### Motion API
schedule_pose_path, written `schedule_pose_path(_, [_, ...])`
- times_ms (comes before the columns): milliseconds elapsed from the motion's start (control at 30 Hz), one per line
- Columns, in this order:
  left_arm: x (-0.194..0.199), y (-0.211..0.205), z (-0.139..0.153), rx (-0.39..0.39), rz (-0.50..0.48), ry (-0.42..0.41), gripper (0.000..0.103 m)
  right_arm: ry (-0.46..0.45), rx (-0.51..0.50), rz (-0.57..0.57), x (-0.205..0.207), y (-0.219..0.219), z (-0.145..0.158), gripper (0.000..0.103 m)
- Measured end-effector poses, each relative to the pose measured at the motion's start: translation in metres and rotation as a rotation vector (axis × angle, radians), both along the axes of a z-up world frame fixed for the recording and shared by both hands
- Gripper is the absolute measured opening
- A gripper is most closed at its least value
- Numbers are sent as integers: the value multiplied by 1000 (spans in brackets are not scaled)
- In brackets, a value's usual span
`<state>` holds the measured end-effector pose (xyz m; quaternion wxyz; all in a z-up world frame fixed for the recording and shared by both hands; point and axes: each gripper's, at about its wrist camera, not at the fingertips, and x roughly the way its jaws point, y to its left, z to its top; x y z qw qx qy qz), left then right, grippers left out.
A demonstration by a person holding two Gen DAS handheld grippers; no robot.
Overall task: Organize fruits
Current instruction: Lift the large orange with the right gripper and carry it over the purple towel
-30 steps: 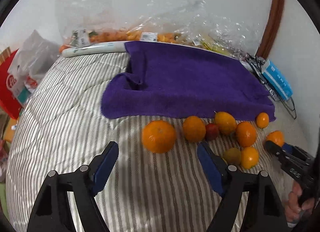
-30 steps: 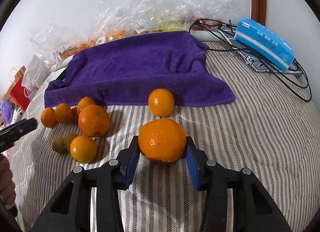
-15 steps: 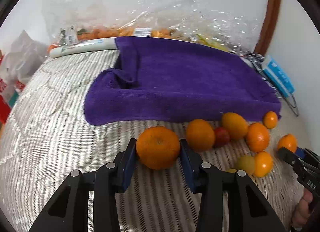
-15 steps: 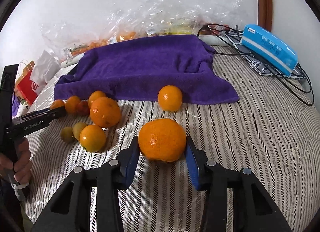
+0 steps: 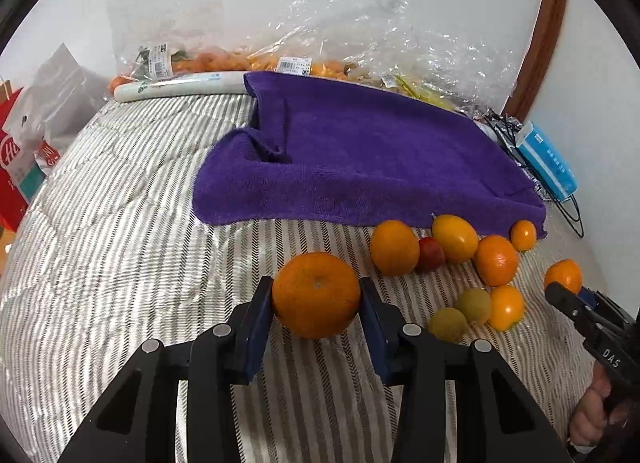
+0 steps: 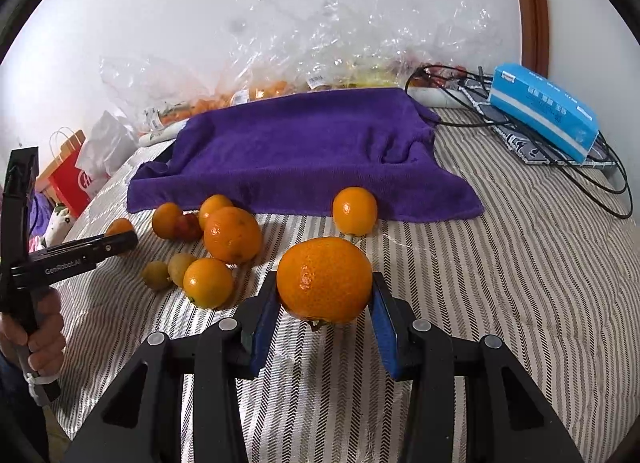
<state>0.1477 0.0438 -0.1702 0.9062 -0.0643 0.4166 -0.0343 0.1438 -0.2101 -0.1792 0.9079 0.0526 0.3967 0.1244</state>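
Observation:
My left gripper (image 5: pixel 316 303) is shut on a large orange (image 5: pixel 316 295) low over the striped bedcover (image 5: pixel 120 263). In the right wrist view, my right gripper (image 6: pixel 325 295) is shut on another large orange (image 6: pixel 324 279). Between them lies a cluster of smaller oranges (image 5: pixel 394 248) (image 6: pixel 232 235), a red fruit (image 5: pixel 431 254) and two greenish ones (image 5: pixel 474 305) (image 6: pixel 181 267). A small orange (image 6: pixel 355 210) sits alone at the edge of the purple towel (image 5: pixel 360 159) (image 6: pixel 304 155). Each view shows the other gripper (image 5: pixel 560 291) (image 6: pixel 128 240) at its side edge.
Clear plastic bags of produce (image 5: pixel 280 63) line the wall behind the towel. A blue tissue pack (image 6: pixel 544 111) and black cables (image 6: pixel 600 175) lie at the back right. A red paper bag (image 6: pixel 72 179) stands past the bed's left edge. A hand (image 6: pixel 44 327) holds the left gripper.
My left gripper moved forward and shut on the large orange that lay ahead of its open jaws. The right gripper kept its grip on its orange.

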Motion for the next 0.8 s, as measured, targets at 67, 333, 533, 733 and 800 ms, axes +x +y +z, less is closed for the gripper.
schedule_pose_path(67, [-3,0,8,15,0,-16,40,-6,29,5,-3,1,7,43])
schedule_pose_path(333, [9,3,57,33,16,-87,40,-106,49,21,4,10,65,43])
schedule_pose_path(533, [36,-4,80,25,38,-129,40,-176,21,10,32,15,103,43])
schedule_pose_path(733, [68,-11,78,0,39,-134,40,-188,23,22,67,20,106,43])
schedule_pose_path(800, [80,-15,76,3,37,-137,40,-187,23,23,79,21,103,43])
